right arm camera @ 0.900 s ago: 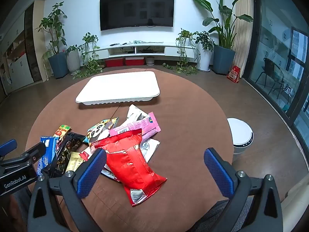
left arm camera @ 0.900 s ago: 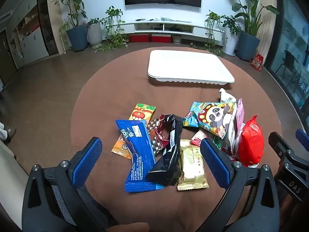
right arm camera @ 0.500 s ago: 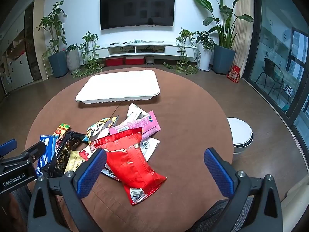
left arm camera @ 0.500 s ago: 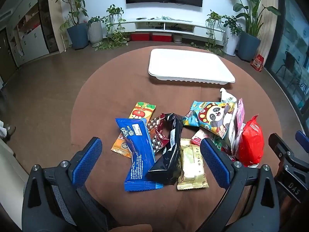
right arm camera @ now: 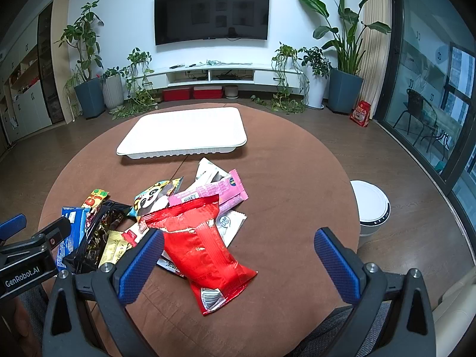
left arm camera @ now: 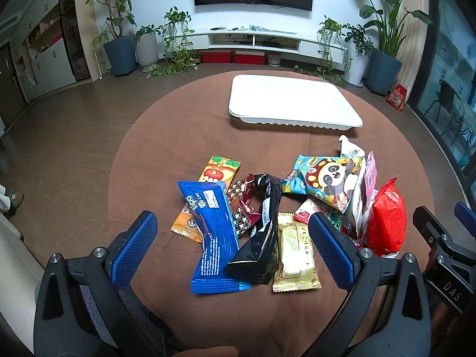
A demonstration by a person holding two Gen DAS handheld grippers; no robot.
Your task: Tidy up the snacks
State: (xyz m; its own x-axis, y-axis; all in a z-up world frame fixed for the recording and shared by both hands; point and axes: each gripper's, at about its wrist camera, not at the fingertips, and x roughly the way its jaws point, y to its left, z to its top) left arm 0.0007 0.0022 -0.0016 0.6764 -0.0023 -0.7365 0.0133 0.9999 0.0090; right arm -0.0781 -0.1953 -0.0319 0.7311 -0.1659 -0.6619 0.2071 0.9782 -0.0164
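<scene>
Nothing has shifted since the earlier frames: snacks lie as before, both claws hover in the same spots over the near edge of the round brown surface (right arm camera: 297, 184).

Left claw (left arm camera: 232, 232): spread wide, empty, tilted down over the left half of the pile. Between its blue pads lie the blue packet (left arm camera: 212, 235), the black packet (left arm camera: 261, 238) lapping the blue one's right edge, and the gold packet (left arm camera: 294, 255) beside the black one. An orange packet (left arm camera: 214, 178) sits partly under the blue one.

Right claw (right arm camera: 238, 253): also spread wide, gripping nothing. The red bag (right arm camera: 202, 247) lies between its pads, not touched, on top of a pink packet (right arm camera: 220, 192) and a white packet (right arm camera: 229, 226). The panda packet (right arm camera: 151, 199) rests just left of the red bag's top edge.

White tray (right arm camera: 184, 131): far side of the surface, apart from the pile, holding no snacks.

Beyond the surface edge, on the floor, stands a white round bin (right arm camera: 370, 205).
</scene>
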